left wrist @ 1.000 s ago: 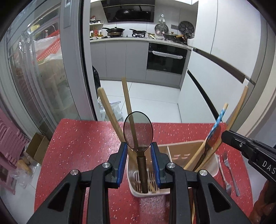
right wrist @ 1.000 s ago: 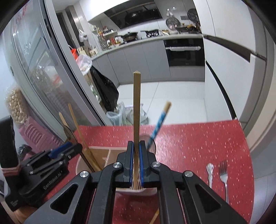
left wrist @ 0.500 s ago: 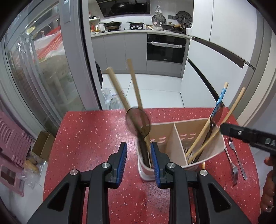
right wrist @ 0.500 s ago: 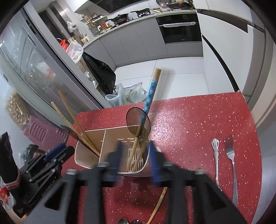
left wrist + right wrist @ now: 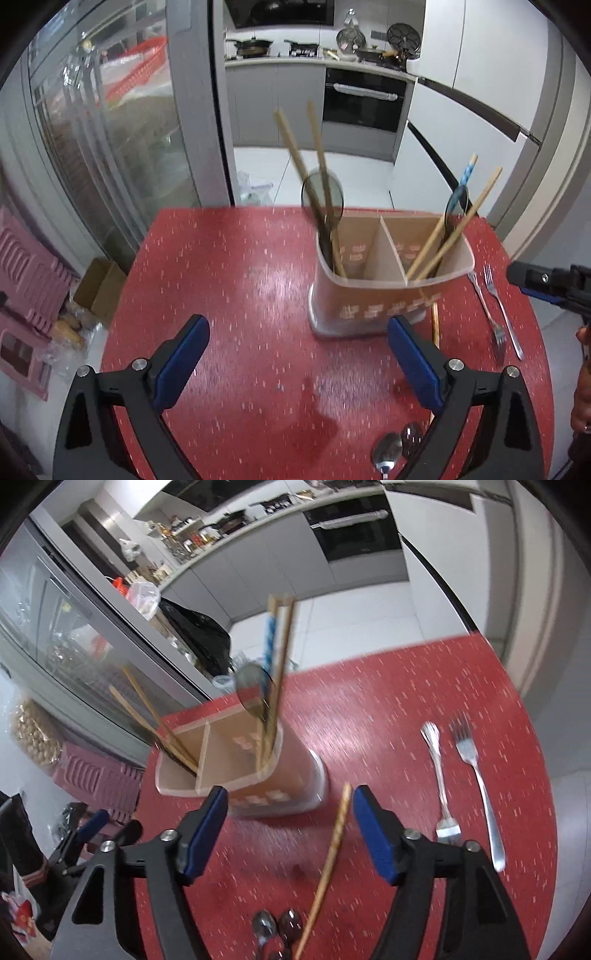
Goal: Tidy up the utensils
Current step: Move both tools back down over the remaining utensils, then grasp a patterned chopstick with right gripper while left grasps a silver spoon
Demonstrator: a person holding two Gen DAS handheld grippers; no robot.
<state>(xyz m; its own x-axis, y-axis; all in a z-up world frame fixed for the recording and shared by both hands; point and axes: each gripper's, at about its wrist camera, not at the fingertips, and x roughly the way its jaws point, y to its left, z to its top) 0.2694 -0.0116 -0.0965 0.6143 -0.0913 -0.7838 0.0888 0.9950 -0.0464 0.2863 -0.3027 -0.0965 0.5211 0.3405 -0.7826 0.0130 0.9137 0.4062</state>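
A beige two-compartment utensil holder (image 5: pixel 373 299) stands on the red table (image 5: pixel 221 266). Its left compartment holds a dark spoon (image 5: pixel 322 192) and wooden sticks; its right compartment holds a blue-patterned stick (image 5: pixel 466 173) and more wooden sticks. My left gripper (image 5: pixel 298 356) is open and empty in front of the holder. In the right wrist view the holder (image 5: pixel 258 771) stands just ahead of my open, empty right gripper (image 5: pixel 290 825). A loose wooden chopstick (image 5: pixel 327 867) lies on the table between its fingers. Two forks (image 5: pixel 476 775) lie to the right.
Spoon bowls (image 5: pixel 277 926) lie near the front edge of the table. A pink crate (image 5: pixel 22 273) and a cardboard box (image 5: pixel 98 288) sit on the floor left of the table. A glass door and kitchen cabinets are beyond.
Both grippers opened, let go of the spoon and the wooden stick in the holder, and pulled back and up from it.
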